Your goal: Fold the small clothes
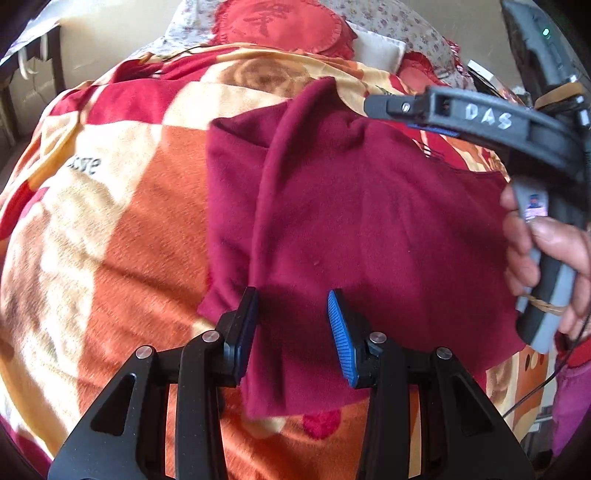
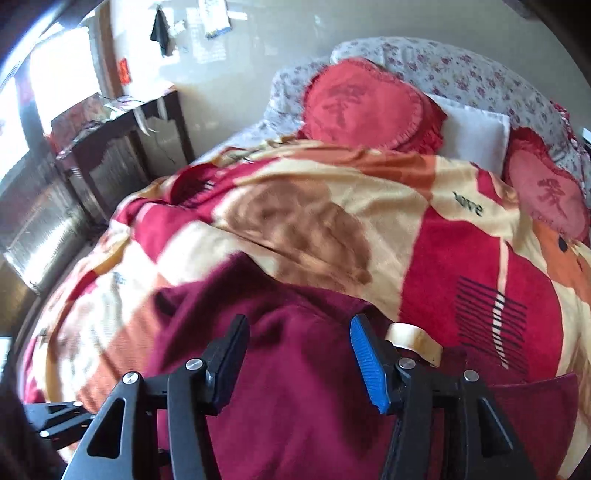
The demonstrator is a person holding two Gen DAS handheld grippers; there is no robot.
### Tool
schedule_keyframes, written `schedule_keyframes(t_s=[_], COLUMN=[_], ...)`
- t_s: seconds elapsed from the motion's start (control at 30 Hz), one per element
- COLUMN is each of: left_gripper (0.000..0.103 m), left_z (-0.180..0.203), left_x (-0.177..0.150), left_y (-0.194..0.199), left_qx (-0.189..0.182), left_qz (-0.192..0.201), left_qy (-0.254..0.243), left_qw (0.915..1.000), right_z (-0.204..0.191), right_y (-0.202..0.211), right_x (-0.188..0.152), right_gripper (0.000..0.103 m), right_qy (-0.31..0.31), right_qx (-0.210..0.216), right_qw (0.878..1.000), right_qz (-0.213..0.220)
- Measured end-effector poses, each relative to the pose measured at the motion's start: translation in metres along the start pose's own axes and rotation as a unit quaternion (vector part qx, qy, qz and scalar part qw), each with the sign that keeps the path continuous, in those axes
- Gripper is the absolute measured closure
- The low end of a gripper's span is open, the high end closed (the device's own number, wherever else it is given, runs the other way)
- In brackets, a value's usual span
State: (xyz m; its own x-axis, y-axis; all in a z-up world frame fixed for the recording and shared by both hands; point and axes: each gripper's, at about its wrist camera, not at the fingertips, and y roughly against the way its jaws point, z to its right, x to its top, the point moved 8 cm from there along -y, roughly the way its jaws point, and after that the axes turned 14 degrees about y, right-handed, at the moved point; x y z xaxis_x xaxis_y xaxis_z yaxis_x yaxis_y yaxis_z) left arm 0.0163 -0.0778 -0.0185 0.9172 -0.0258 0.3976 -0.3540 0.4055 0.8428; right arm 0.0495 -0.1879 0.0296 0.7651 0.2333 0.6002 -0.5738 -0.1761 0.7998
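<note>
Here, through my left wrist camera, my left gripper [image 1: 291,325] hangs over the near edge of the maroon garment [image 1: 351,221], which lies spread on the patterned blanket [image 1: 110,240]. My jaws stand part open. A raised fold of the cloth runs between them, and the left-hand pad looks to be against it, but I cannot tell whether I truly have hold of it; the blue ribbed pad [image 1: 341,339] on the other side stands clear. The garment's long axis runs from the near left edge away toward the far right, with a narrower end pointing up toward the red cushion [image 1: 280,26] at the head of the bed. The ridge of the fold runs from my jaws straight away from me. At the right of this view a hand [image 1: 550,258] grips the handle of my right gripper's body [image 1: 480,122], which reaches across above the cloth's far right part.

Through my right wrist camera, my right gripper [image 2: 299,362] hovers above the same maroon garment [image 2: 280,350], jaws about half open with nothing pinched between the pads. The cloth fills the lower middle of this view, a pointed end reaching up and left onto the blanket [image 2: 332,206]. Two red cushions [image 2: 369,103] and a white pillow [image 2: 476,133] lie beyond.
</note>
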Motion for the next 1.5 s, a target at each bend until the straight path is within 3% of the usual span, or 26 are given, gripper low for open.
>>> schedule_keyframes(t_s=[0.13, 0.23, 0.37, 0.53, 0.73, 0.8, 0.93, 1.13, 1.27, 1.33, 1.4, 1.5], left_gripper=[0.065, 0.065, 0.051, 0.047, 0.047, 0.047, 0.045, 0.043, 0.041, 0.041, 0.041, 0.041], left_z=[-0.01, -0.018, -0.025, -0.032, -0.034, -0.037, -0.044, -0.047, -0.051, -0.055, -0.058, -0.064], left_x=[-0.003, -0.004, -0.01, -0.015, -0.022, -0.019, -0.015, -0.017, -0.017, -0.017, -0.016, -0.011], left_y=[0.003, 0.001, -0.003, -0.006, -0.001, -0.001, -0.006, -0.008, -0.008, -0.008, -0.008, -0.006], left_qx=[-0.002, -0.001, -0.014, -0.031, -0.035, -0.039, -0.046, -0.052, -0.07, -0.083, -0.092, -0.093], left_qz=[-0.007, -0.014, -0.03, -0.036, -0.035, -0.036, -0.038, -0.035, -0.039, -0.042, -0.046, -0.039], left_qy=[0.022, 0.042, 0.077, 0.096, 0.098, 0.098, 0.104, 0.105, 0.112, 0.117, 0.125, 0.132], left_qw=[0.9997, 0.999, 0.9965, 0.9943, 0.994, 0.9938, 0.9928, 0.9925, 0.9905, 0.9888, 0.9869, 0.9861], right_z=[-0.033, -0.054, -0.061, -0.07, -0.086, -0.086, -0.091, -0.112, -0.116, -0.114, -0.105, -0.086], right_y=[-0.007, -0.031, -0.069, -0.054, -0.054, -0.063, -0.074, -0.092, -0.103, -0.099, -0.088, -0.071], right_x=[0.014, 0.018, 0.017, 0.025, 0.023, 0.019, 0.016, 0.011, 0.007, 0.008, 0.011, 0.011], right_gripper=[0.058, 0.058, 0.058, 0.057, 0.053, 0.036, 0.03, 0.003, 0.0, 0.014, 0.043, 0.068], right_qy=[0.023, 0.041, 0.028, -0.002, 0.02, 0.023, 0.038, 0.099, 0.12, 0.115, 0.109, 0.074], right_qx=[0.054, 0.056, 0.059, 0.093, 0.072, 0.054, 0.032, -0.021, -0.054, -0.051, -0.049, 0.001], right_qw=[0.998, 0.997, 0.996, 0.994, 0.994, 0.993, 0.991, 0.983, 0.98, 0.982, 0.985, 0.991], right_qz=[-0.008, -0.027, -0.058, -0.057, -0.082, -0.104, -0.126, -0.151, -0.151, -0.14, -0.128, -0.113])
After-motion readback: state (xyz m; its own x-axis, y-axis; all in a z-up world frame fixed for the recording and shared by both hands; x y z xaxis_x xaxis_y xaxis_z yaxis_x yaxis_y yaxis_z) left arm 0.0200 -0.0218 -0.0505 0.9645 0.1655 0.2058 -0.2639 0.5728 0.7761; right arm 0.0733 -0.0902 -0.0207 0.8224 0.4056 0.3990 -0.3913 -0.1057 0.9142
